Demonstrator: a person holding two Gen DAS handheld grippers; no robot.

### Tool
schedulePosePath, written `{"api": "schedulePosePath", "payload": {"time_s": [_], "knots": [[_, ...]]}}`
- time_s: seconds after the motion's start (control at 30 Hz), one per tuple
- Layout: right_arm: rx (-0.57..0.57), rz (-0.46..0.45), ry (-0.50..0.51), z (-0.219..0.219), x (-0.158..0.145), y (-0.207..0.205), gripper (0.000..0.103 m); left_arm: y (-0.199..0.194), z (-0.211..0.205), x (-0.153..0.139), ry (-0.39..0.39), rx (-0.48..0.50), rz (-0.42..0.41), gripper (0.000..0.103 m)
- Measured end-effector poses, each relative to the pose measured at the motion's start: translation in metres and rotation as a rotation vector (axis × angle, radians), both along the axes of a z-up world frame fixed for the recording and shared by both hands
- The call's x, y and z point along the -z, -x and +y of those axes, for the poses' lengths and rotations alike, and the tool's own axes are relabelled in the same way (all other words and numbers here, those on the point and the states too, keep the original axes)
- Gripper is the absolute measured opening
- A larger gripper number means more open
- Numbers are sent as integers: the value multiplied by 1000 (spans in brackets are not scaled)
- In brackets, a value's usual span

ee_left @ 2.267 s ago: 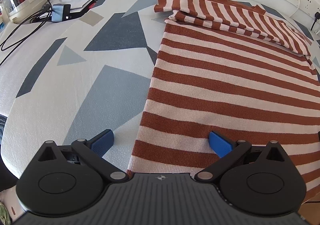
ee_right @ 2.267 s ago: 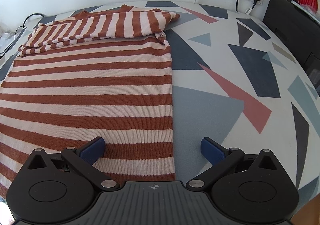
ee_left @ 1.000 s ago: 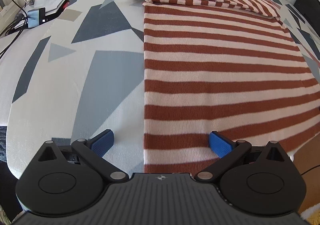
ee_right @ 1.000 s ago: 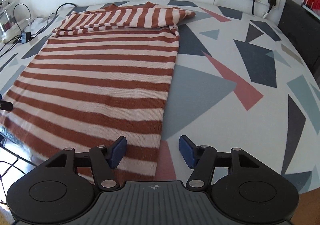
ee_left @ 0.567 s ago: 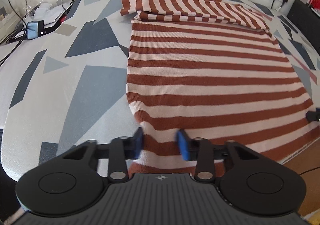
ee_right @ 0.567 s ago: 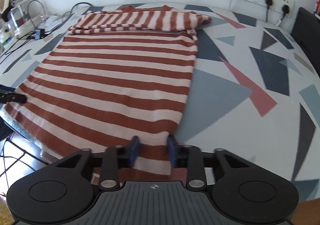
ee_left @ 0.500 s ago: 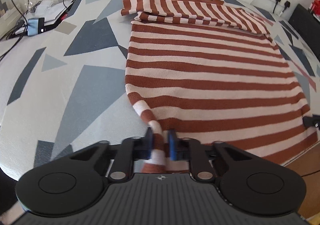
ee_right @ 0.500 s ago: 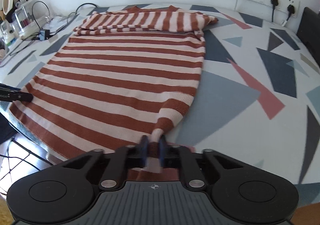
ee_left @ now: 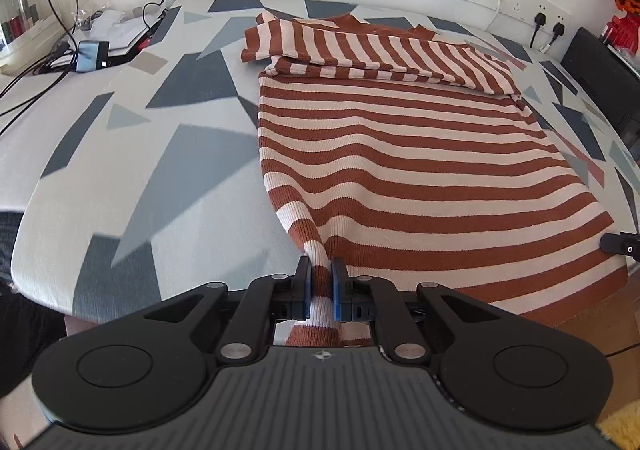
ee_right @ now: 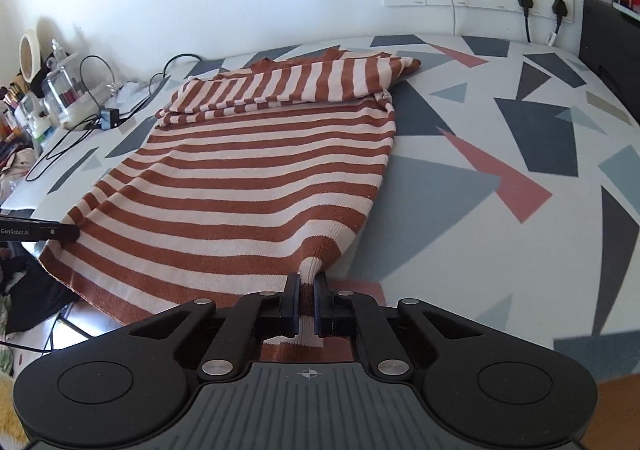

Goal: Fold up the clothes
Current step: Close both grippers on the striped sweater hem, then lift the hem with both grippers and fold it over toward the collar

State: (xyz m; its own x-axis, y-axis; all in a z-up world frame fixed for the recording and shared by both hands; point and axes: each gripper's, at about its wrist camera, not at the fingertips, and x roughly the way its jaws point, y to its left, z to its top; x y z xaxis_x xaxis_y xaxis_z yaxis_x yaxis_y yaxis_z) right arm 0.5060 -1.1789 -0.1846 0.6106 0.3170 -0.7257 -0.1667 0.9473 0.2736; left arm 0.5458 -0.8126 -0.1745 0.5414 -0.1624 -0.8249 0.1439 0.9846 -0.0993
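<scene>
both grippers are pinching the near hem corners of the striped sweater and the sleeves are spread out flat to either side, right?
Not quite. Both the left gripper and right gripper do pinch the striped sweater at its near corners, but the sleeves are folded across its far end, as the right wrist view shows.

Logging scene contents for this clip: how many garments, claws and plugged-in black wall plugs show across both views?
Striped sweater: 1
Claws: 2, the left claw and the right claw, each shut on a bottom corner of the sweater
Black plugs in the wall sockets: 2
Total: 5
</scene>
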Motion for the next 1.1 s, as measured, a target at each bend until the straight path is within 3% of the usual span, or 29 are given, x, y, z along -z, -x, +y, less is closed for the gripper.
{"api": "schedulePosePath", "payload": {"time_s": [0.23,0.37,0.5,0.63,0.77,1.1], "knots": [[-24,18,-95,-19,3,51,5,56,-3,-7,35,-30,20,10],[-28,-4,-163,-31,-2,70,5,65,-10,-20,30,-56,-7,10],[-44,-57,-151,-34,-26,62,5,56,-19,-51,37,-58,-77,10],[-20,-130,-199,-38,-55,48,5,40,-30,-85,35,-56,-170,10],[16,-188,-233,-43,-80,29,5,19,-31,-105,52,-104,-213,10],[99,-236,-211,-49,-106,-23,5,-34,-11,-109,101,-204,-221,10]]}}
